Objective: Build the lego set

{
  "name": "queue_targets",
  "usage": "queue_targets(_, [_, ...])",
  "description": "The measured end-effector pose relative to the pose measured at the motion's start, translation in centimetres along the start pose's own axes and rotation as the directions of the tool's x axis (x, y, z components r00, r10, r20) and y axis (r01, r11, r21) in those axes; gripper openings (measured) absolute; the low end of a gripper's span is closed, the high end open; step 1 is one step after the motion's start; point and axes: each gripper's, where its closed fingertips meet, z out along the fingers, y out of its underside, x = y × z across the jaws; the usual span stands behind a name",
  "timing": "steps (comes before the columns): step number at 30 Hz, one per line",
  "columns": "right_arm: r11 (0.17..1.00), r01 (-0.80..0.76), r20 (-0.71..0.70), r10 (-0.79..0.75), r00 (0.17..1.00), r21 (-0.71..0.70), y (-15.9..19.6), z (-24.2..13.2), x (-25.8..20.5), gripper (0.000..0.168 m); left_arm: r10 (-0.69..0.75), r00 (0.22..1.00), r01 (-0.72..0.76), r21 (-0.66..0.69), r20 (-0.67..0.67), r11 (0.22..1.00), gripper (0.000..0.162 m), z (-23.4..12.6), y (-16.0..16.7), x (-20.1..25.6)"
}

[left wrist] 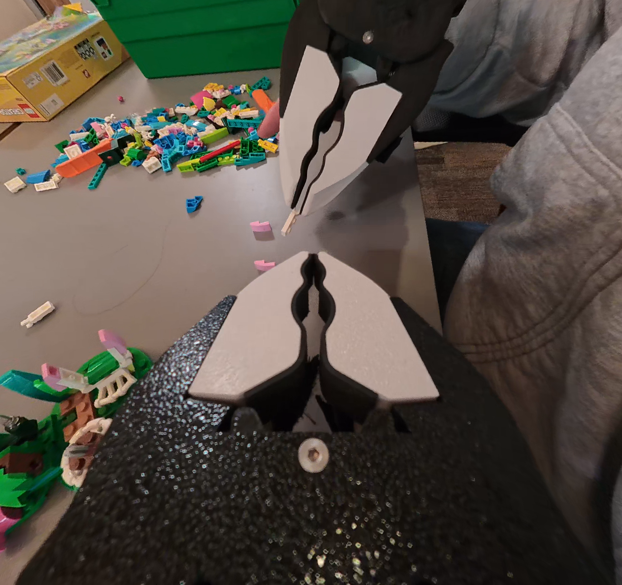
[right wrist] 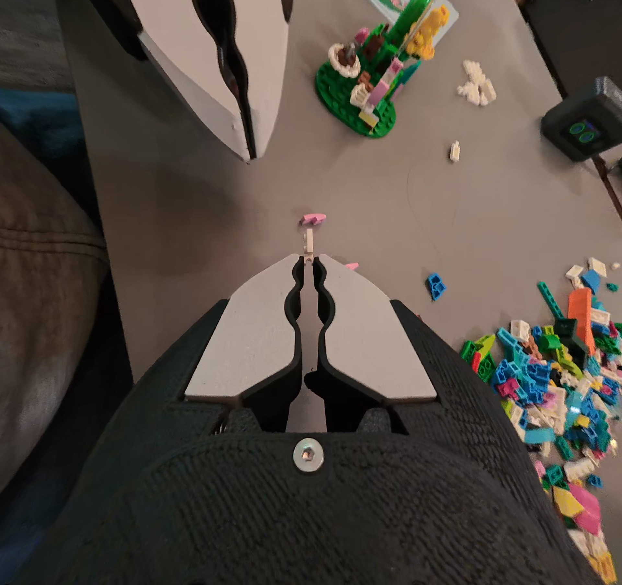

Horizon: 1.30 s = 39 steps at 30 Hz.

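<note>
A small white piece (right wrist: 308,244) is pinched by only its end at the right gripper (right wrist: 308,259) tips; it could be twisted loose. The left gripper (left wrist: 313,256) is closed, empty.

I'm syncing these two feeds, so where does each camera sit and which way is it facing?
Left wrist view: on the shut left tool, facing the brick pile; grey sleeve at right.
Right wrist view: on the right tool, pinching a white piece, facing the green model.
Shared: both tools, the pile, pink pieces.
</note>
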Motion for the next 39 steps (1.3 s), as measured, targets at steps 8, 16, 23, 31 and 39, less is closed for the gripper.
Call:
queue_targets(8, [0.997, -0.026, -0.018, 0.025, 1.000, -0.077, 1.4, 0.6, 0.1, 0.004, -0.009, 1.000, 0.009, -0.056, -0.001, 0.998, 0.000, 0.3, 0.8, 0.0])
queue_targets(16, [0.995, -0.033, -0.026, 0.031, 0.999, -0.090, 1.7, 1.0, 0.2, 0.004, -0.048, 0.994, 0.063, -0.166, 0.094, 0.984, 0.000, 0.7, 2.2, -1.3])
queue_targets(23, [0.994, -0.053, -0.029, 0.051, 0.998, -0.097, 1.8, 1.1, 0.3, 0.004, -0.099, 0.992, 0.112, -0.174, 0.077, 0.978, 0.000, 1.0, 2.4, -0.9])
queue_targets(31, [0.988, -0.094, -0.040, 0.089, 0.995, -0.122, 2.0, 1.5, 0.3, 0.004, -0.131, 0.987, 0.147, -0.195, 0.089, 0.970, 0.000, 1.0, 3.0, -1.2])
queue_targets(39, [0.951, -0.234, -0.070, 0.225, 0.972, -0.201, 2.0, 2.1, 0.5, 0.004, -0.312, 0.933, 0.350, -0.249, 0.180, 0.903, 0.000, 2.0, 3.7, -2.6])
